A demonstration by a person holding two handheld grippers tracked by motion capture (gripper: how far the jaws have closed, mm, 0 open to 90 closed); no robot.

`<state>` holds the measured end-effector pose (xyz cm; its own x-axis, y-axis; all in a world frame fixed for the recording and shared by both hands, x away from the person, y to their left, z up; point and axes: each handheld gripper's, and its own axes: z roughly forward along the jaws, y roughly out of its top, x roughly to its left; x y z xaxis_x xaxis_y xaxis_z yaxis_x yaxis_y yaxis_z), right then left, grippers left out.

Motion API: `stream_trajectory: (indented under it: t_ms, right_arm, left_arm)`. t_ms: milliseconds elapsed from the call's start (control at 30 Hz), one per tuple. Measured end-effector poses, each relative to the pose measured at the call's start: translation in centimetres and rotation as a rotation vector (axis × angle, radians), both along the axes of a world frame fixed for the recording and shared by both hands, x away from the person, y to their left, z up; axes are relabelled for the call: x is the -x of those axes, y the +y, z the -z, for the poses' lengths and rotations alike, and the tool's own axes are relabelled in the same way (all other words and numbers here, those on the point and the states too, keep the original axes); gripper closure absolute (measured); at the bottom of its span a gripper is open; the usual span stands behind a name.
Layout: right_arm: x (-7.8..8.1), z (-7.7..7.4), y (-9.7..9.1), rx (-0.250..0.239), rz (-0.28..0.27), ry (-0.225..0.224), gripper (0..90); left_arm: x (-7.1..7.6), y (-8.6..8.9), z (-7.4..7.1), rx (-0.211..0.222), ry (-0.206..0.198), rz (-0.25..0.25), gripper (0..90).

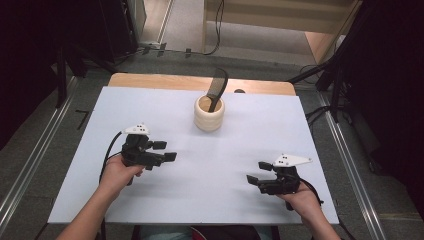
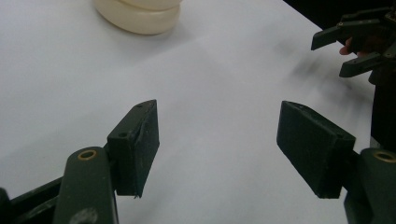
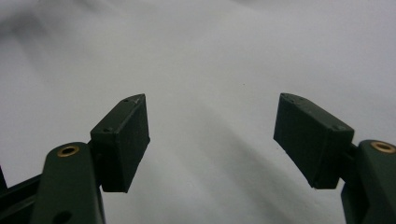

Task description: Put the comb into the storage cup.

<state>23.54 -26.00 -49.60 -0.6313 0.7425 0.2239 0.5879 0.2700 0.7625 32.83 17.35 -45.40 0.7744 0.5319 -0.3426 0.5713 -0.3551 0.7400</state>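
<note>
Matte black tongs, ribbed cream cup

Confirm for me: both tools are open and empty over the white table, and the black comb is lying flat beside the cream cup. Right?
Not quite. The black comb stands inside the cream cup, leaning out over its rim, as the high view shows. The left tool and right tool are indeed open and empty over the white table.

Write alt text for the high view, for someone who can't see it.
A person's two hands hold open grippers, left gripper and right gripper, over a white table. Beyond them stands a cream cup holding a black comb.
</note>
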Motion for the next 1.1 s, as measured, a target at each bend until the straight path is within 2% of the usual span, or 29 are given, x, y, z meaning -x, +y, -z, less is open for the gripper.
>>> stream_trajectory:
  t_ms: [567,867,1100]
  right_arm:
    - [0.0,0.0,0.0,0.0,0.001,-0.002,24.8]
    - [0.0,0.1,0.0,0.004,-0.001,0.001,24.8]
    - [0.0,0.0,0.0,0.004,0.0,0.0,24.8]
  left_arm:
    - [2.1,1.7,0.3,-0.022,0.017,-0.001,28.6]
    - [2.8,3.0,0.3,-0.011,0.029,-0.032,28.6]
    - [3.3,4.0,0.3,-0.009,0.022,-0.06,28.6]
